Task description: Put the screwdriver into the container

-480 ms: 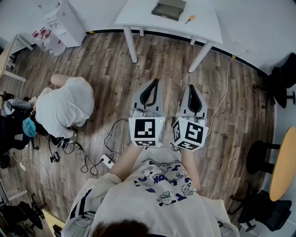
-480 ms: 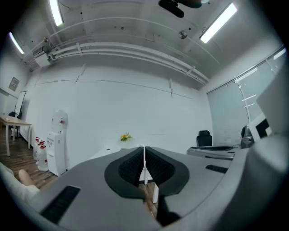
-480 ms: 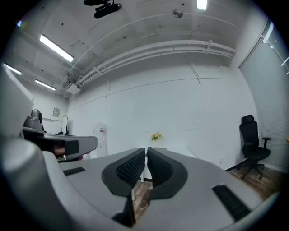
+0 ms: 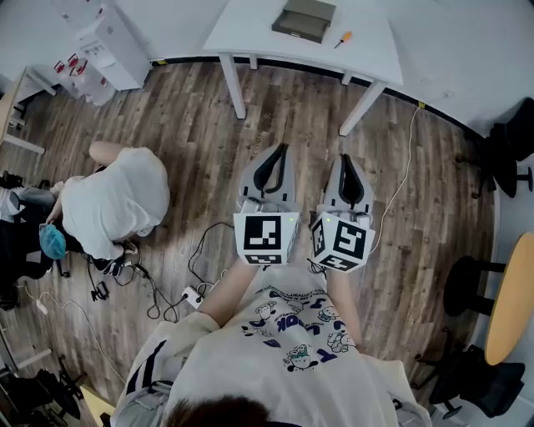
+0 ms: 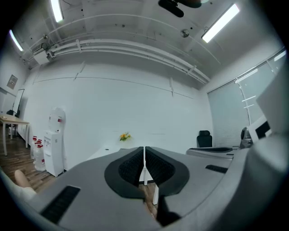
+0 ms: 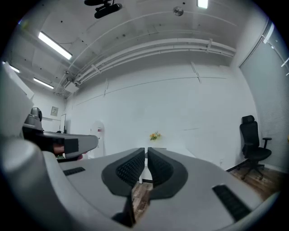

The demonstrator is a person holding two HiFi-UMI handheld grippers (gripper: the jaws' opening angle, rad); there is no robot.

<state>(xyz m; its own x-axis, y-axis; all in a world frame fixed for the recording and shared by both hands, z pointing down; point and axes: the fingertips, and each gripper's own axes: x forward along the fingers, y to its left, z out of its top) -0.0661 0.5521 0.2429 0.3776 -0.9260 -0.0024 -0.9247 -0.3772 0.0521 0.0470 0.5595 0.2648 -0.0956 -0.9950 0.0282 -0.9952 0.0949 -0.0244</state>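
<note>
An orange-handled screwdriver [image 4: 342, 37] lies on the white table [image 4: 250, 25] at the far end of the room, just right of a flat grey container [image 4: 304, 18]. Both grippers hang over the wooden floor well short of the table. My left gripper [image 4: 278, 150] is shut with nothing between its jaws, and my right gripper [image 4: 347, 160] beside it is shut and empty too. In the left gripper view the jaws of the left gripper [image 5: 144, 158] meet in front of the white wall. The right gripper view shows the right gripper [image 6: 146, 160] the same way.
A person in a white shirt [image 4: 117, 200] crouches on the floor at the left among cables and a power strip [image 4: 193, 294]. A water dispenser [image 4: 113, 37] stands at the back left. Black chairs [image 4: 513, 146] and a round wooden table [image 4: 513, 300] are at the right.
Both grippers hold their place. The crouching person at the left has shifted a little.
</note>
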